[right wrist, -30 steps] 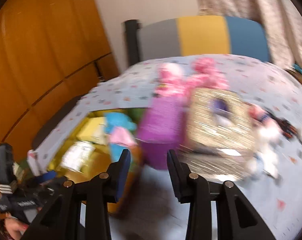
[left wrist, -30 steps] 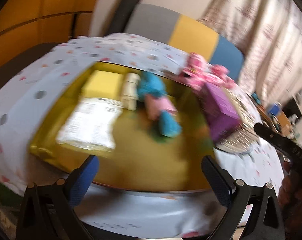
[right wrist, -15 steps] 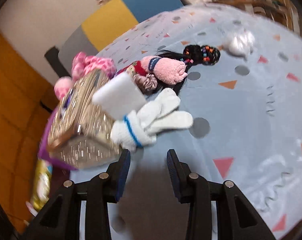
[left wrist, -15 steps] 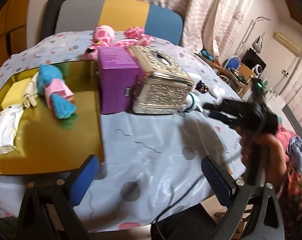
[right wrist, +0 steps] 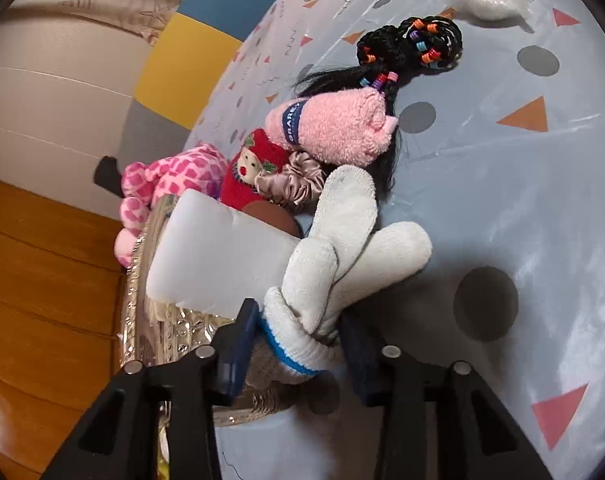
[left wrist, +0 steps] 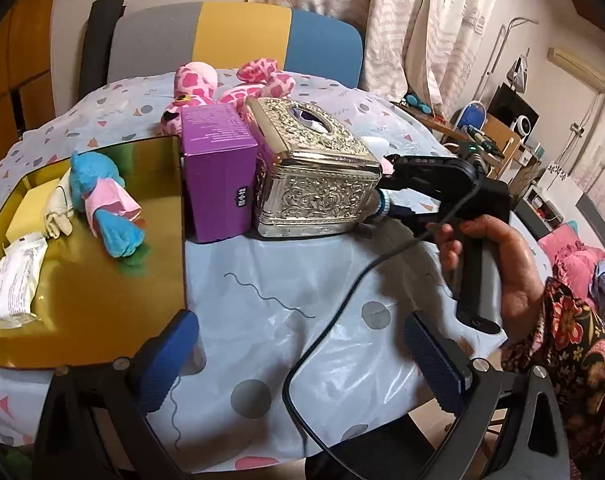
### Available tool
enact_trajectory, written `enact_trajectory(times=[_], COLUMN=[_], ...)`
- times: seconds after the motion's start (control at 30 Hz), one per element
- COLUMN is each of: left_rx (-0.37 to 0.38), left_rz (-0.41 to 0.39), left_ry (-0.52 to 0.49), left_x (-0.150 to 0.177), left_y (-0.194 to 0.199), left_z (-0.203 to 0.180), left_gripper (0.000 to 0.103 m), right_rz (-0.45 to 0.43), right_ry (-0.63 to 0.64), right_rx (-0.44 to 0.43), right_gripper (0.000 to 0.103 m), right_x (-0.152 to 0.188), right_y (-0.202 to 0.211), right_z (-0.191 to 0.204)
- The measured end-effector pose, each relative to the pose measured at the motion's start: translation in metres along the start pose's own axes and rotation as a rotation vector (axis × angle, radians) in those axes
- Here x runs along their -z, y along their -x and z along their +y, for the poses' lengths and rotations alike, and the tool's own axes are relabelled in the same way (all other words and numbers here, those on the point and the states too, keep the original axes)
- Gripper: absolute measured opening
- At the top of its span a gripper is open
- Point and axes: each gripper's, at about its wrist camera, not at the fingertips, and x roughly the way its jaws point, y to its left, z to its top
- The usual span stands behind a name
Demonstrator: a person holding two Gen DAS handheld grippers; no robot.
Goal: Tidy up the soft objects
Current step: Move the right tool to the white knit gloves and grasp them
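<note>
A white sock bundle (right wrist: 342, 248) with a blue-banded cuff lies on the dotted tablecloth beside an ornate silver box (left wrist: 314, 176). My right gripper (right wrist: 298, 344) is closing around the cuff, which sits between its blue pads without looking squeezed. The left wrist view shows that right gripper (left wrist: 384, 200) held by a hand just right of the silver box. My left gripper (left wrist: 298, 340) is open and holds nothing, above the table's near edge. A gold tray (left wrist: 82, 300) at left holds a blue and pink plush (left wrist: 106, 204), a pale glove, a yellow block and a white packet.
Past the sock lie a pink towel roll (right wrist: 334, 128), a red knit item (right wrist: 250, 168), a satin scrunchie, black beaded hair (right wrist: 418, 44) and a white foam block (right wrist: 218, 256). A purple box (left wrist: 218, 168) and a pink spotted plush (left wrist: 198, 84) sit by the silver box. A chair stands behind.
The left wrist view swung right from the tray to the table's middle. My right gripper rolled and dropped toward the white sock bundle, whose cuff now lies between its fingers.
</note>
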Motion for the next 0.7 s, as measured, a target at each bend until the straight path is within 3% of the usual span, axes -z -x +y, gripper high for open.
enact_trajectory(times=[0.1, 0.23, 0.37, 0.53, 0.7], left_rx=[0.004, 0.004, 0.01, 0.019, -0.015], left_rz=[0.002, -0.006, -0.023, -0.052, 0.026], left_ry=[-0.015, -0.058, -0.152, -0.237, -0.266], left_x=[-0.006, -0.023, -0.056, -0.105, -0.149], left_y=[-0.005, -0.013, -0.026, -0.048, -0.089], left_z=[-0.006, -0.02, -0.05, -0.09, -0.122], left_gripper=[0.103, 0.103, 0.103, 0.103, 0.103], right_rz=[-0.031, -0.12, -0.221, -0.294, -0.353], right_ry=[0.027, 0.1, 0.172, 0.22, 0.265], right_rx=[-0.005, 0.067, 0.192, 0.219, 0.225], right_gripper=[0.034, 0.034, 0.034, 0.034, 0.034], right_x=[0.003, 0.004, -0.001, -0.003, 0.0], right_y=[0.018, 0.059, 0.086, 0.102, 0.1], right_z=[-0.005, -0.017, -0.029, -0.047, -0.054])
